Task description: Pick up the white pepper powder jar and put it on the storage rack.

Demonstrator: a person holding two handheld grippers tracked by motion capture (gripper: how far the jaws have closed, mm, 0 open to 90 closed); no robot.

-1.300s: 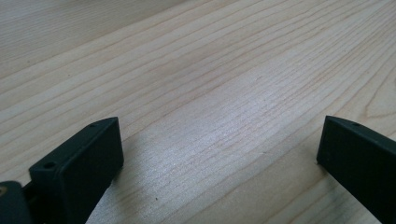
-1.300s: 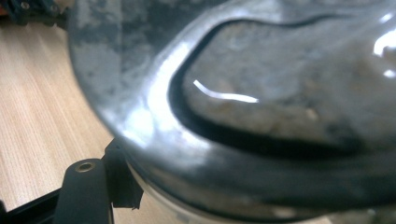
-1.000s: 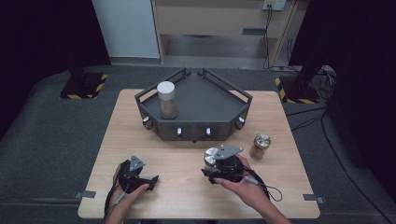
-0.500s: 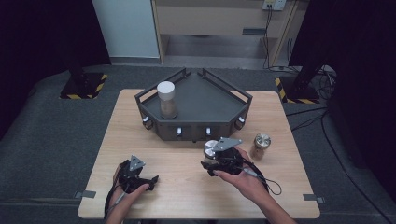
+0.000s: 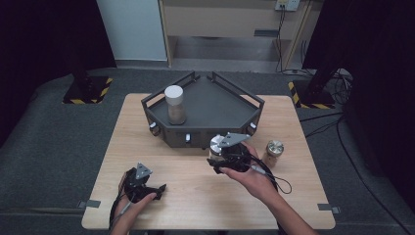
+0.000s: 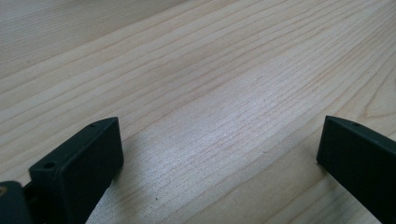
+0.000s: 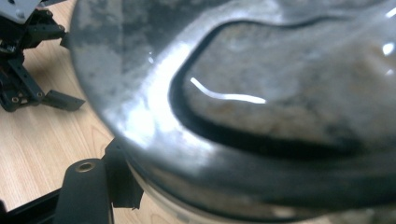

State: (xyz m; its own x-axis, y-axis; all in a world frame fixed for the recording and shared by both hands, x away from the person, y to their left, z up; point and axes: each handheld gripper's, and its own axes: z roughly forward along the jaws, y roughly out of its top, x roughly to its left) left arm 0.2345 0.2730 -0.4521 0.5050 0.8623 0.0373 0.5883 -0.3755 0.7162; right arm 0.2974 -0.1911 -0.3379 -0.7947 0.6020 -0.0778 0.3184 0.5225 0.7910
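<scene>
Presently, right gripper [image 5: 220, 155] is clamped on upright metal-lidded jar [image 5: 216, 144], just before tray [image 5: 215, 110]; left gripper [image 5: 154, 188] idles, jaws apart.

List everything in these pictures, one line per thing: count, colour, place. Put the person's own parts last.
table: one, light wood, centre of the high view, on dark grey floor.
tray: one, dark grey, angular with raised rails, at the table's far middle.
jar in tray: one, pale lid over brownish body, upright in the tray's left part.
held jar: one, silver lid, between the right gripper's jaws just in front of the tray.
loose jar: one, silver lid, brownish body, upright on the table right of the held jar.
tape marks: two, grey, at the table's near corners.
left gripper: one, black, jaws apart, resting on the table's near left.
right gripper: one, black with grey plate, shut on the held jar.
hands: two, entering from the bottom edge.
</scene>
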